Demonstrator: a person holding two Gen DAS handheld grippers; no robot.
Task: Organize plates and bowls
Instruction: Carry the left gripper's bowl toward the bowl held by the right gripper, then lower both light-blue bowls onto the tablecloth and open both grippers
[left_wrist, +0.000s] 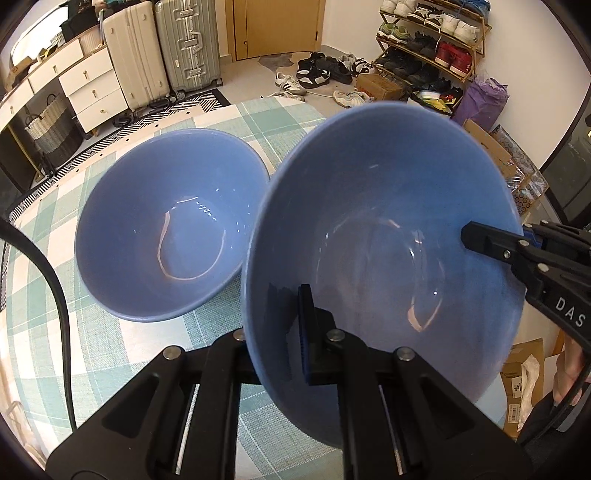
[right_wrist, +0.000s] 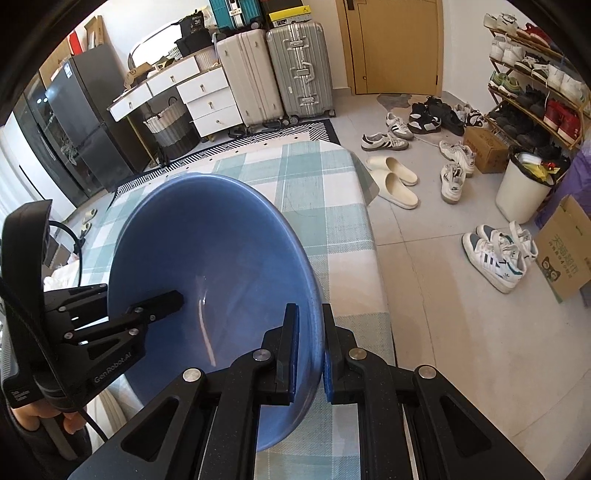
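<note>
Held bowl: a blue bowl (left_wrist: 384, 236) hangs in the air, tipped so its open side faces the cameras. It is just right of the other bowl and a bit above the surface.

Second bowl: the same blue, it sits on the surface (left_wrist: 110, 343), open side up (left_wrist: 166, 232). It lies to the left of the held bowl. In the left view the two rims look very close; I cannot tell if they touch.

Key relation: the held bowl has to go left and down to nest in the second bowl. Both are round, so there is no long side to line up. The left gripper is the nearer one to the second bowl.

Left gripper: its fingers (left_wrist: 304, 332) are pinched tight on the near rim of the held bowl (left_wrist: 275, 347), one inside and one outside.

Right gripper: its fingers (right_wrist: 293, 343) are pinched tight on the rim at the other side (right_wrist: 308, 347), also one inside and one outside. So two grips share one bowl.

Feel: both bowls look smooth, hard and shiny, like glazed pottery. Light glints in them. I think the rim could slip if the pinch gets loose.

Shape: deep, wide at the top, small flat bottom. They look like the same size, so one should fit in the other.

Surface: a cloth with green and white squares, woven and soft looking.

Around: shoes (right_wrist: 495, 258) lie on the tiled floor, and suitcases (right_wrist: 273, 70) stand by the wall.
</note>
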